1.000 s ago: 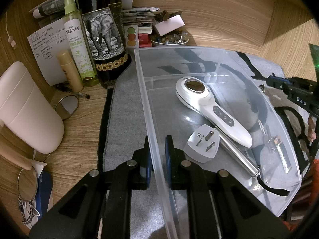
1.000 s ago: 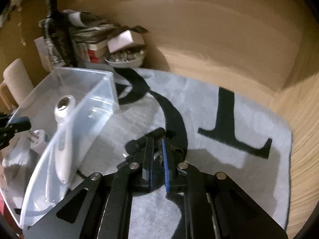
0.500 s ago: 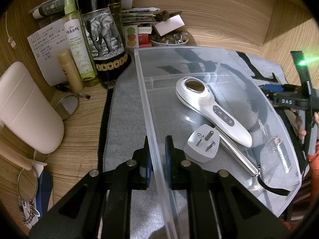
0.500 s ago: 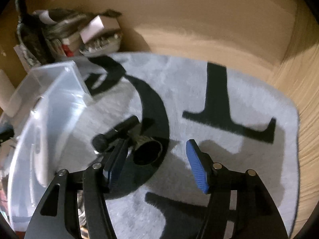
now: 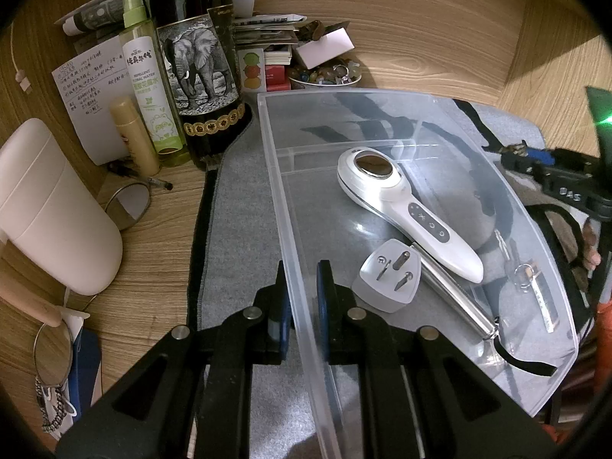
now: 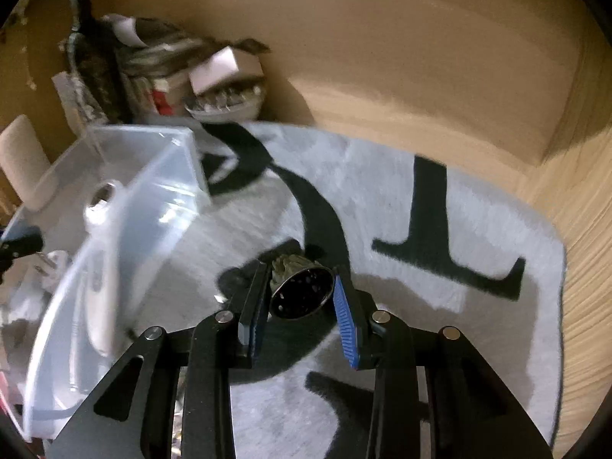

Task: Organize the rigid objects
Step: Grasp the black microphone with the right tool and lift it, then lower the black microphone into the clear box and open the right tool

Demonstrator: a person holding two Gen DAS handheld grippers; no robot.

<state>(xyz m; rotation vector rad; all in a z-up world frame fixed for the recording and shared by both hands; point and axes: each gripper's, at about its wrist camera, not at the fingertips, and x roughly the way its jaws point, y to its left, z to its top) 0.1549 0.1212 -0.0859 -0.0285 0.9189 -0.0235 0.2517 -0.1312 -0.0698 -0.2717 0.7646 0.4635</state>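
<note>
My left gripper is shut on the left wall of a clear plastic bin, one finger inside and one outside. In the bin lie a white handheld device, a white plug adapter, a steel rod and a small key tag. My right gripper has closed around a dark metal cup-shaped object and holds it above the grey mat, right of the bin. The right gripper also shows at the right edge of the left wrist view.
Left of the bin stand a wine bottle with an elephant label, a green spray bottle, a small tan tube, a white container and a small mirror. Papers, boxes and a bowl of beads crowd the back.
My right gripper went from shut to wide open over the dark cup, then closed around it and lifted it. The left gripper stayed clamped on the bin wall.
</note>
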